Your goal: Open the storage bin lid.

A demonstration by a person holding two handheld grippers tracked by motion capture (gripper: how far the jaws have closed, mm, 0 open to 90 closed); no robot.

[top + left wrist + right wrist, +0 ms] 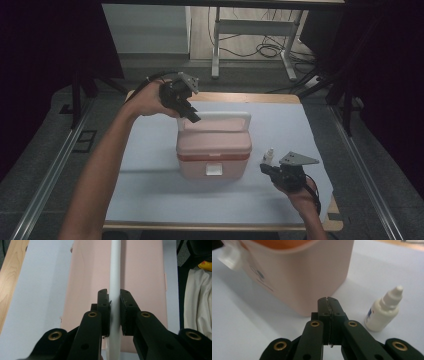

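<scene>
A pink cooler box [214, 150] with a white latch stands in the middle of the table, its white handle [220, 116] raised over the lid. My left gripper [194, 117] reaches down from the back left and is shut on the handle's left end. In the left gripper view the handle [115, 270] runs between the two pads of that gripper [115, 303], above the pink lid [142, 277]. My right gripper [264, 169] hovers off the box's right front corner, shut with nothing between its jaws [329, 302]. A small white dropper bottle [269, 156] [384, 311] stands upright just beyond it.
A pale sheet [150, 165] covers the wooden table [250, 97]. Behind the table stand a desk frame [216, 45] and loose cables [270, 50] on the floor. Dark curtains hang on both sides. A white cloth [197, 302] lies off the table's edge.
</scene>
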